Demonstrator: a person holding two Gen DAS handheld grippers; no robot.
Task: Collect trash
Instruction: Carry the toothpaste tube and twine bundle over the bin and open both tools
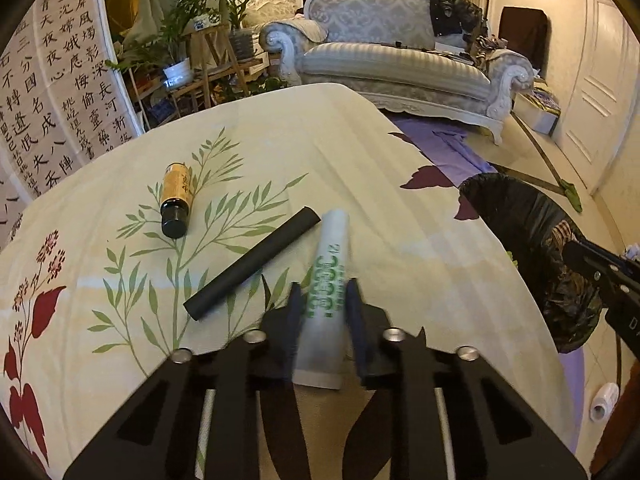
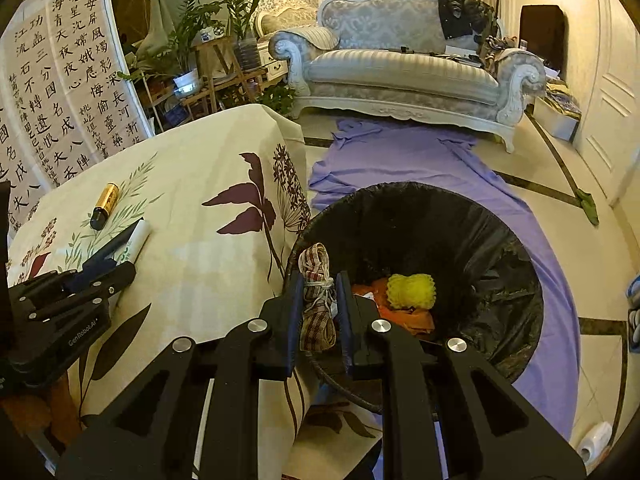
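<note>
A table under a cream cloth printed with green leaves and red and purple flowers stands in a living room with a pale carved sofa, potted plants, a calligraphy screen and a purple sheet spread over the tiled floor. On the cloth lie an amber bottle with a black cap, a black tube and a white tube with green print. The left hand-held gripper is clenched on the white tube, pads against its sides. Just beside the table's edge stands a bin lined with a black bag, holding a yellow sponge on orange scraps. The right hand-held gripper grasps a checked rag tied with string, over the bin's near rim. The white tube's lower end is hidden under the left hand-held gripper, its print is blurred, and the bin's bottom is lost in shadow
</note>
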